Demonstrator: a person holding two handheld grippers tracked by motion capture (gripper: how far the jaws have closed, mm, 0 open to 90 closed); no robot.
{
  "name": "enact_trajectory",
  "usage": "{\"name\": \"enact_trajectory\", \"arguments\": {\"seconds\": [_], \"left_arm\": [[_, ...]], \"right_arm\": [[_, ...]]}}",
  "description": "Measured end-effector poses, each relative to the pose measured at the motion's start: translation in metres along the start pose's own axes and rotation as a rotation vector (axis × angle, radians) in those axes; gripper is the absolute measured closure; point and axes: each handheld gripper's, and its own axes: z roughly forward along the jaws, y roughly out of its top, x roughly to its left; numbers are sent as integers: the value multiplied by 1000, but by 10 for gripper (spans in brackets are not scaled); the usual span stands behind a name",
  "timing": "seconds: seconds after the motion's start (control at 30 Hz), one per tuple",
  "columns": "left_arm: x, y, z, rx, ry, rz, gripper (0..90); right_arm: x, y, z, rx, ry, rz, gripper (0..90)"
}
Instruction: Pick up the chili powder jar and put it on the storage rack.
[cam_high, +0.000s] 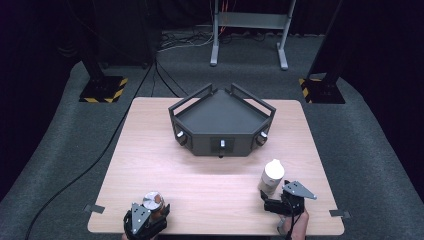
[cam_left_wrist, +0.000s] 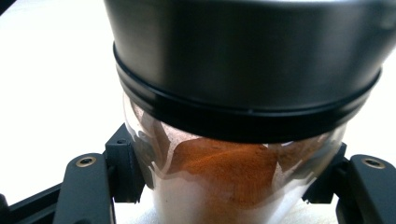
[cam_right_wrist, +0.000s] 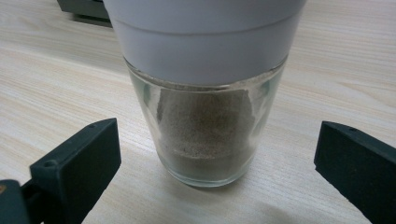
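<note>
A glass spice jar with a silver-black lid and orange-brown powder stands at the table's near left edge. My left gripper is shut on it; in the left gripper view the jar sits pressed between the two black jaws. A second glass jar with a white cap and grey-brown powder stands upright near the right front. My right gripper is just behind it and open. In the right gripper view this jar stands on the wood between the wide-apart jaws, touching neither.
A dark grey angular tray with raised rails and knobs sits at the table's middle rear. The wooden tabletop lies bare between it and the jars. Black stands and cables surround the table on the carpet.
</note>
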Motion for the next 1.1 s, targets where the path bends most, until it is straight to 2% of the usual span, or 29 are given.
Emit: {"name": "enact_trajectory", "arguments": {"seconds": [0.3, 0.57, 1.1], "left_arm": [[2, 10, -1, -9, -16, 7, 320], [0, 23, 5, 10, -34, 36, 320], [-1, 37, 15, 2, -64, 33, 320]], "right_arm": [[0, 0, 0, 0, -1, 0, 0], [1, -1, -1, -4, -2, -1, 0], [1, -1, -1, -5, -2, -9, 0]]}}
